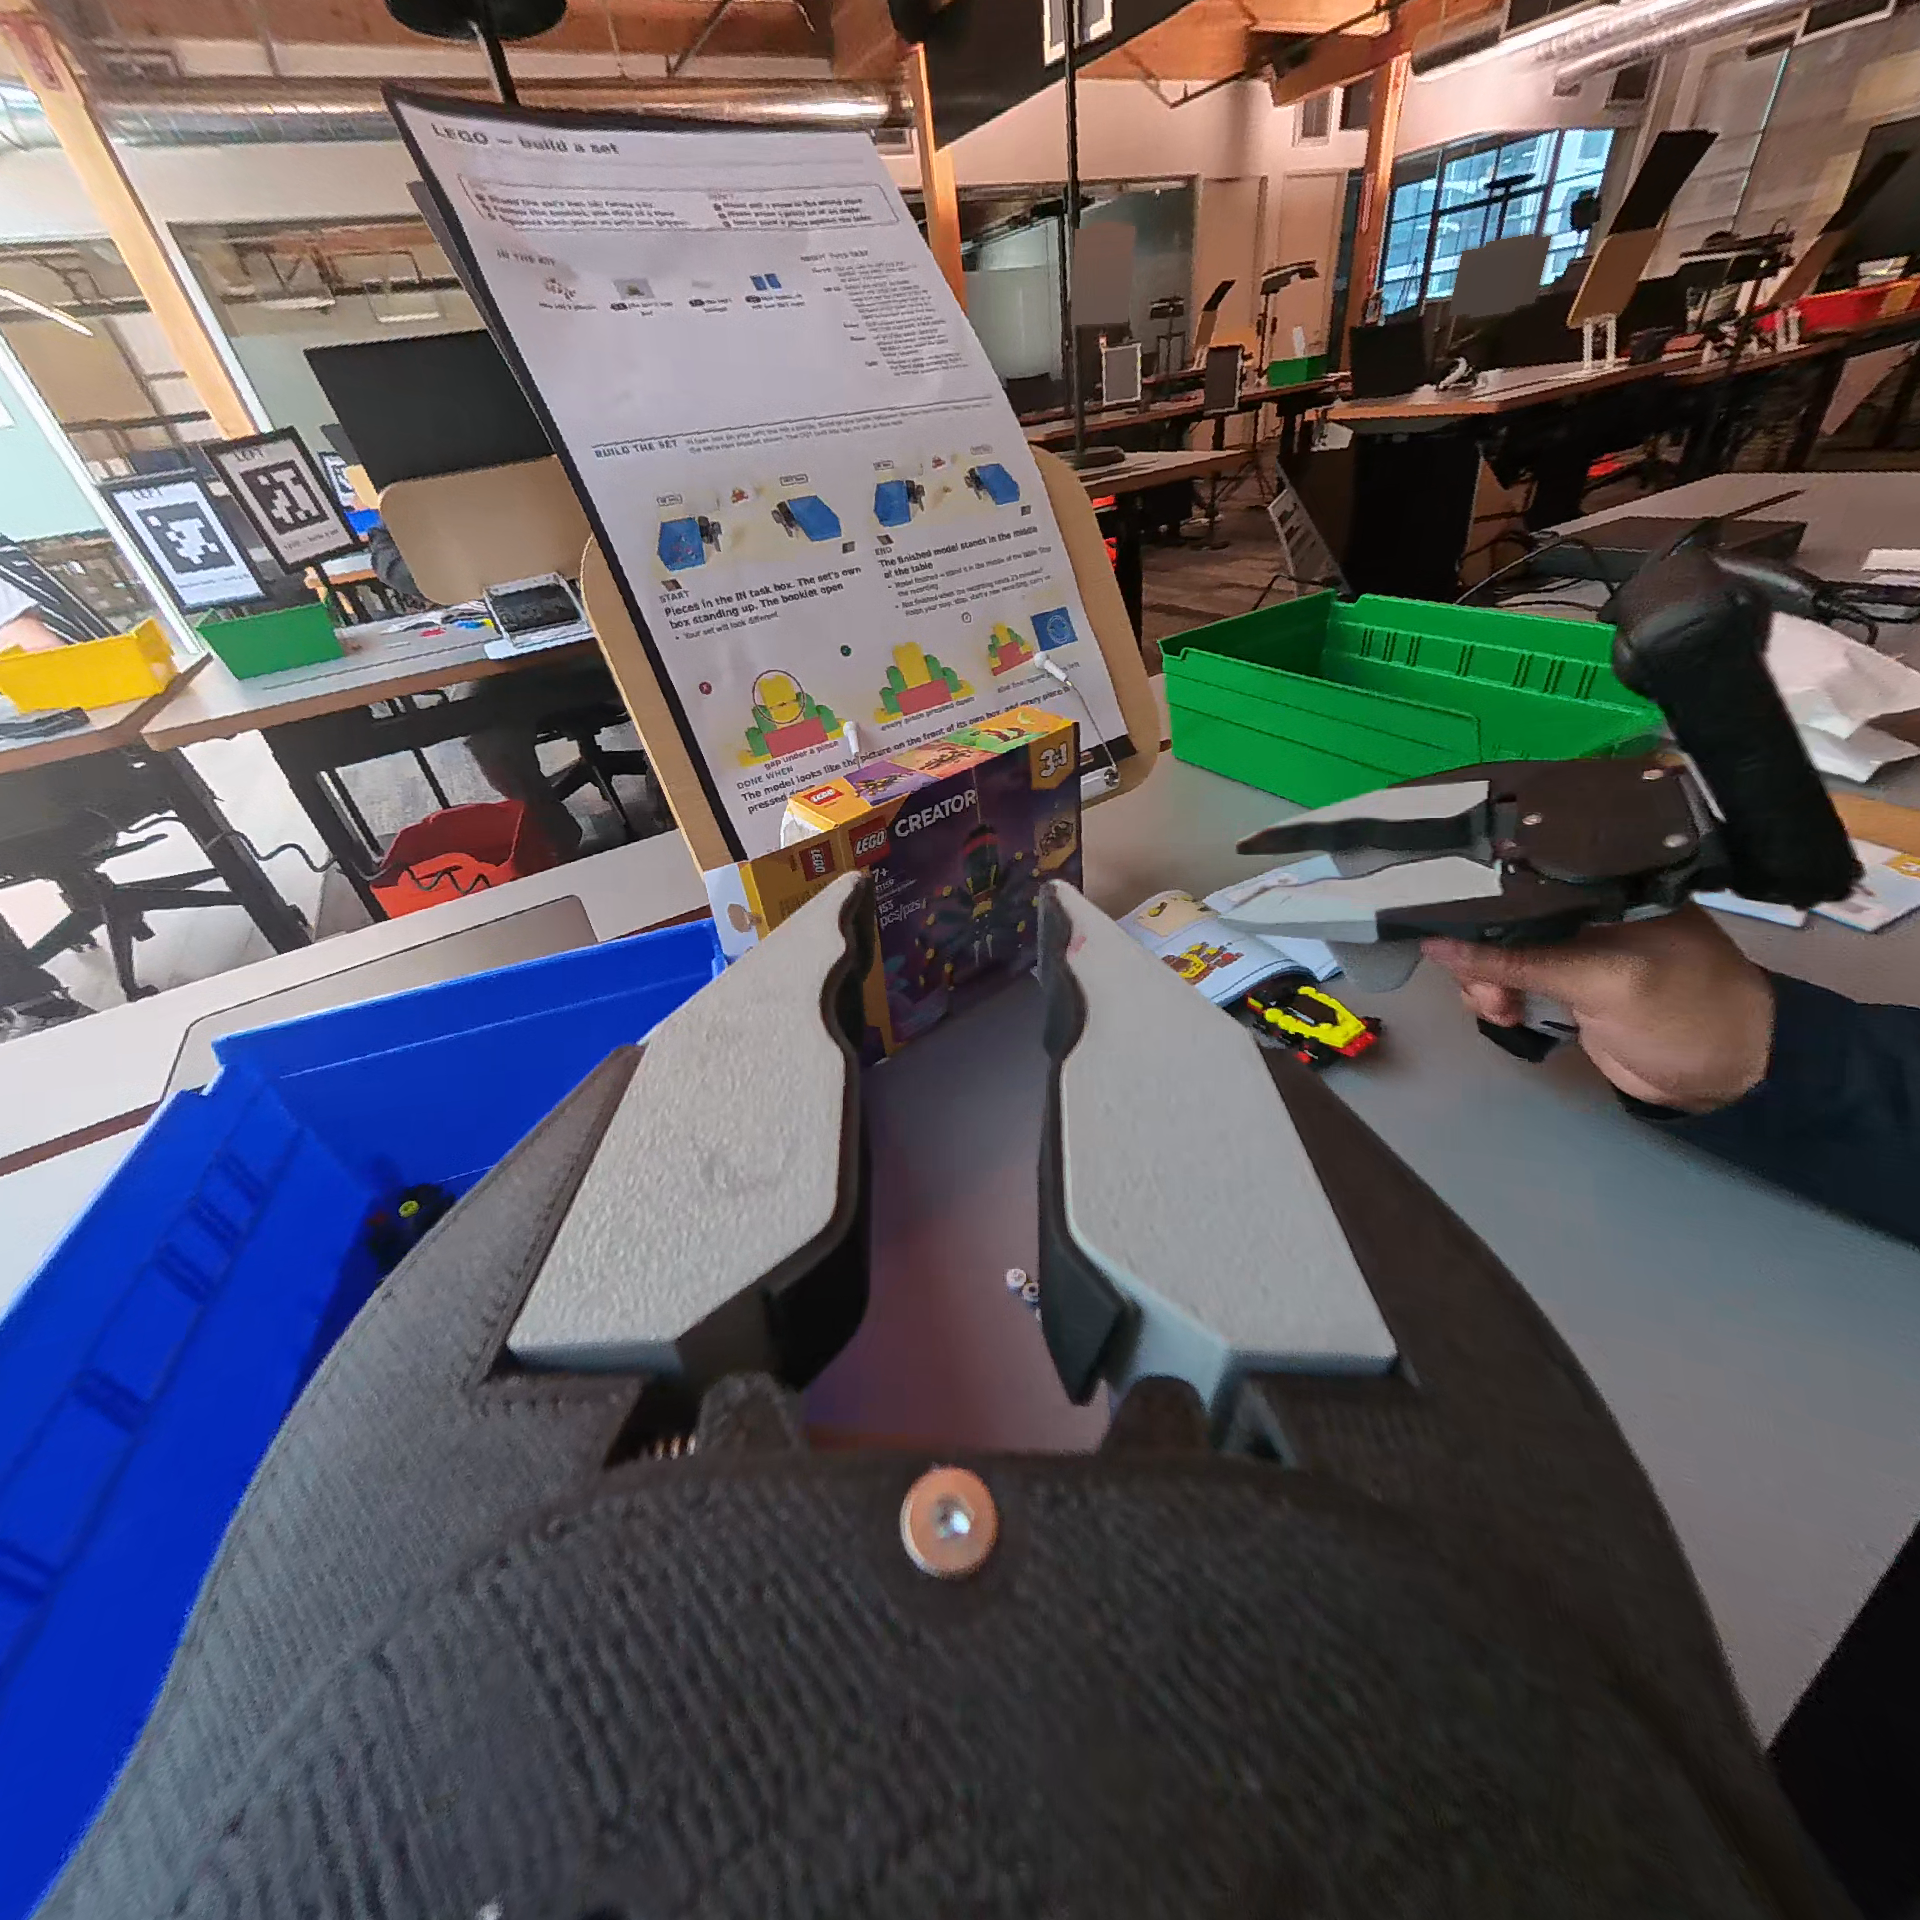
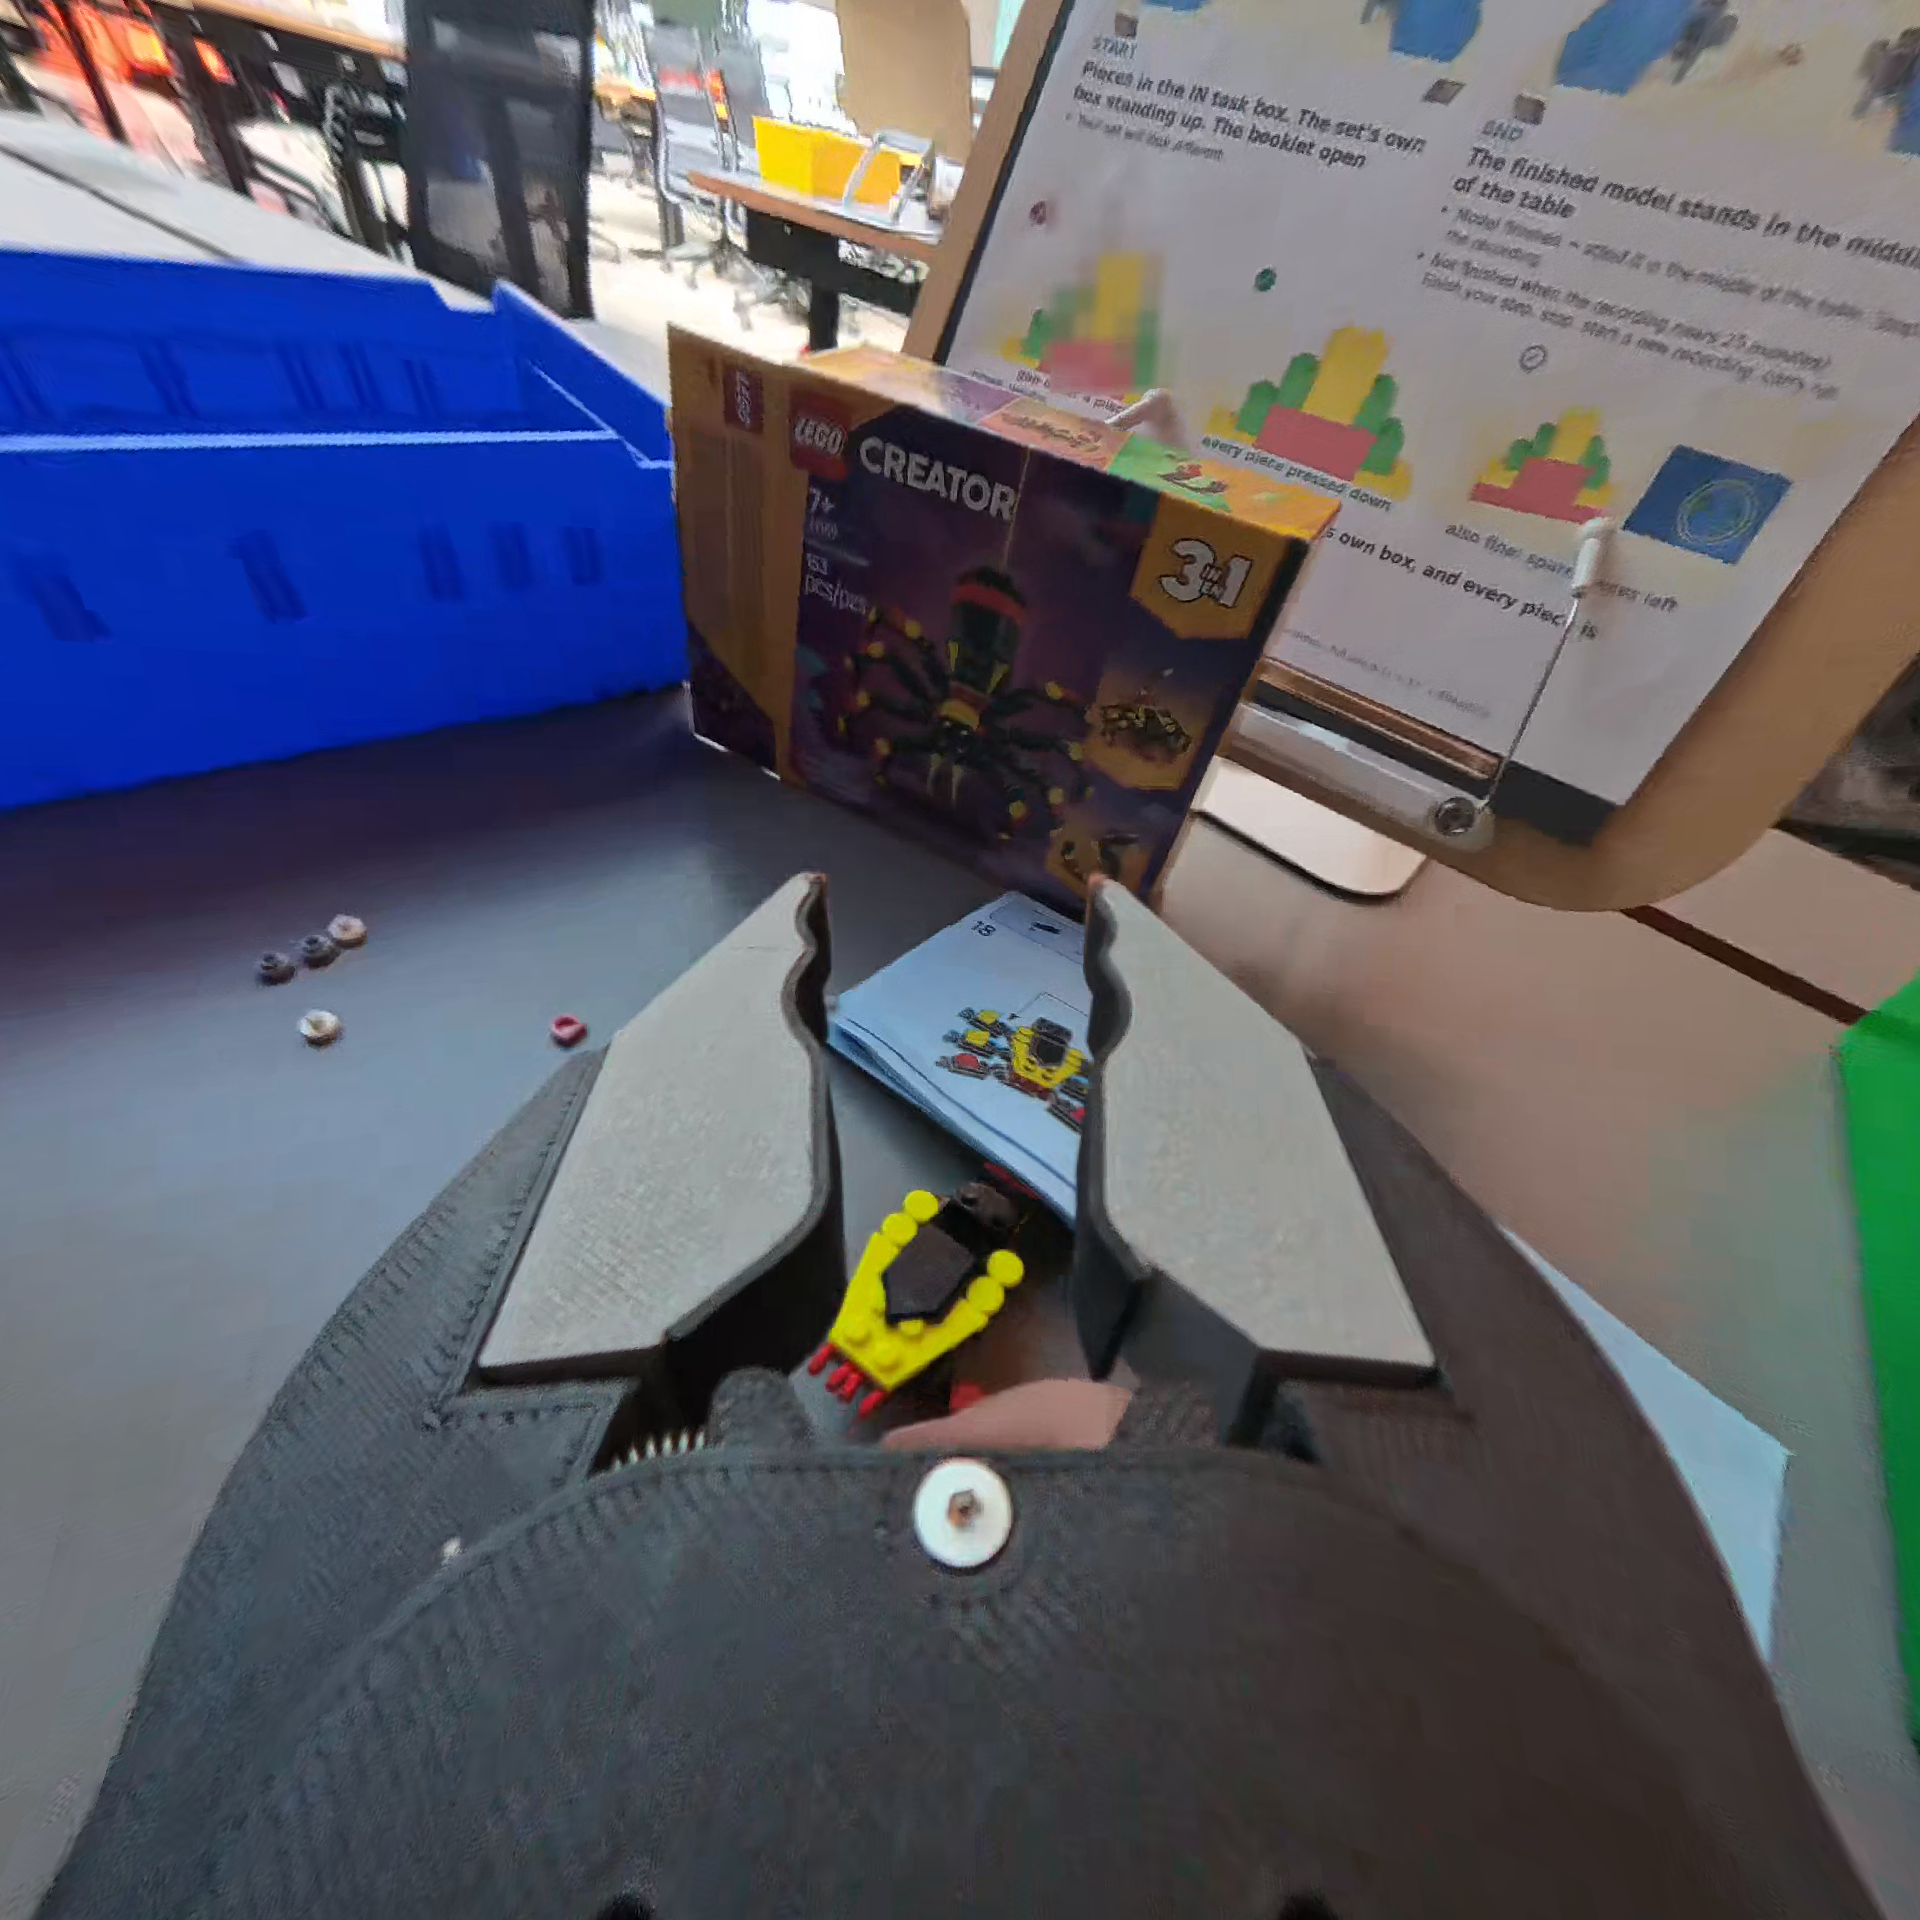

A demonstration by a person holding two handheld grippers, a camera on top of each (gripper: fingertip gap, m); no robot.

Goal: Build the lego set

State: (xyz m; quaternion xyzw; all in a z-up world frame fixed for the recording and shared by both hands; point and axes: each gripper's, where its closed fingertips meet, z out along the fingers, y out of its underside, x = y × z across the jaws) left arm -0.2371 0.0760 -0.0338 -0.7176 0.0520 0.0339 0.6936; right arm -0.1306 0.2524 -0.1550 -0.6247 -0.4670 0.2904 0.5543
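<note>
Left tongs (image 1: 951, 914) parted, empty | right tongs (image 2: 956, 904) parted, empty above yellow model (image 2: 914, 1299)

Model (image 2: 920, 1294) before booklet (image 2: 966, 1039), box (image 2: 966, 623) behind

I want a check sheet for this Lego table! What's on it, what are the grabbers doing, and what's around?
Surface: grey table, mostly bare.
Job's things: yellow-and-black model lies below the right gripper, beside the open booklet; set box stands upright; small loose pieces lie on the table.
Clutter: blue bin, green bin, instruction sheet on a stand.
Grippers: left gripper open, empty; right gripper open, empty.
Cables: dark cables at the far right.
Surroundings: workshop desks, yellow bin, marker boards.
</note>
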